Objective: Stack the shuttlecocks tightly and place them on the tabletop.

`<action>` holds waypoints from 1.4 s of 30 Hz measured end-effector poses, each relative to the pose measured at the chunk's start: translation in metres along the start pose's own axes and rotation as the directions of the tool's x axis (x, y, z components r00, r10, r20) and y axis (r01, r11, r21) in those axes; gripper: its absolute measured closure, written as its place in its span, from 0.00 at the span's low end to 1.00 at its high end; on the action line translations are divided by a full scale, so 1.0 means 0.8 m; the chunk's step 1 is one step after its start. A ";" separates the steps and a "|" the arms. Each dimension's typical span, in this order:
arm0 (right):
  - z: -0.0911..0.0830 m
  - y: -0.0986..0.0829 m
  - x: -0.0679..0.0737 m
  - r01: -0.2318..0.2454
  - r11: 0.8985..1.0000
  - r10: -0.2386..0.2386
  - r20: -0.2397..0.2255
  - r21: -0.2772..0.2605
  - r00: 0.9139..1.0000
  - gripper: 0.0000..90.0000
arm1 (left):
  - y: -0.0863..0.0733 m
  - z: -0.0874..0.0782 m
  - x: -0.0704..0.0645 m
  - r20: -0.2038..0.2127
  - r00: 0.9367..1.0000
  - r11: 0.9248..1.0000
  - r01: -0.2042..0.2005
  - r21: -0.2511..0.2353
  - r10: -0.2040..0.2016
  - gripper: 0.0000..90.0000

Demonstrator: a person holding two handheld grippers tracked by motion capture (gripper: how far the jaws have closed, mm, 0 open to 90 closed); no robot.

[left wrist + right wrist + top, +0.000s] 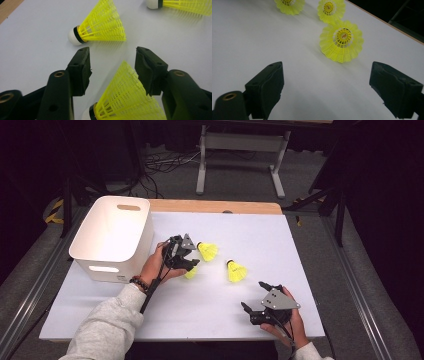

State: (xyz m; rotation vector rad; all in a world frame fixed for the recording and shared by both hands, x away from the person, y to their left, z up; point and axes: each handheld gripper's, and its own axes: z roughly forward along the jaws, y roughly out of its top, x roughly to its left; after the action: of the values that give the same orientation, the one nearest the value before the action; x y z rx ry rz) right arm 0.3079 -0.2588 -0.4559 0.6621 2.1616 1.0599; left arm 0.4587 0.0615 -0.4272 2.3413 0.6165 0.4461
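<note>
Nearby, two more shuttlecocks (pixel 207 251), tub (pixel 112 237).

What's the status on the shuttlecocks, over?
Left gripper open, jaws straddling a shuttlecock, not yet closed. Right gripper open, empty. Two more shuttlecocks loose on the table. Bin at left, path clear.
</note>
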 end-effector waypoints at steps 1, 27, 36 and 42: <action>0.000 0.000 0.000 0.000 1.000 0.000 0.000 -0.002 1.000 0.14 | 0.000 -0.001 0.000 -0.017 1.000 1.000 0.002 -0.001 -0.002 0.52; -0.004 0.002 -0.002 -0.003 1.000 0.003 0.015 -0.023 1.000 0.14 | -0.013 -0.080 -0.032 -0.079 0.993 0.968 -0.106 -0.227 0.090 0.27; -0.004 0.003 -0.001 -0.006 1.000 0.006 0.024 -0.027 1.000 0.14 | -0.051 -0.114 -0.052 -0.110 0.985 0.936 -0.160 -0.313 0.132 0.22; -0.004 0.003 0.000 -0.008 1.000 0.009 0.028 -0.027 1.000 0.14 | -0.081 -0.124 -0.063 -0.130 0.981 0.919 -0.183 -0.350 0.146 0.18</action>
State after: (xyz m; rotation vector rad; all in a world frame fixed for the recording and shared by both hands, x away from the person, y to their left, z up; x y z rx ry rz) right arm 0.3063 -0.2592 -0.4525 0.6706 2.1190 1.0760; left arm 0.3507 0.1290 -0.4073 2.0326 0.3473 0.6968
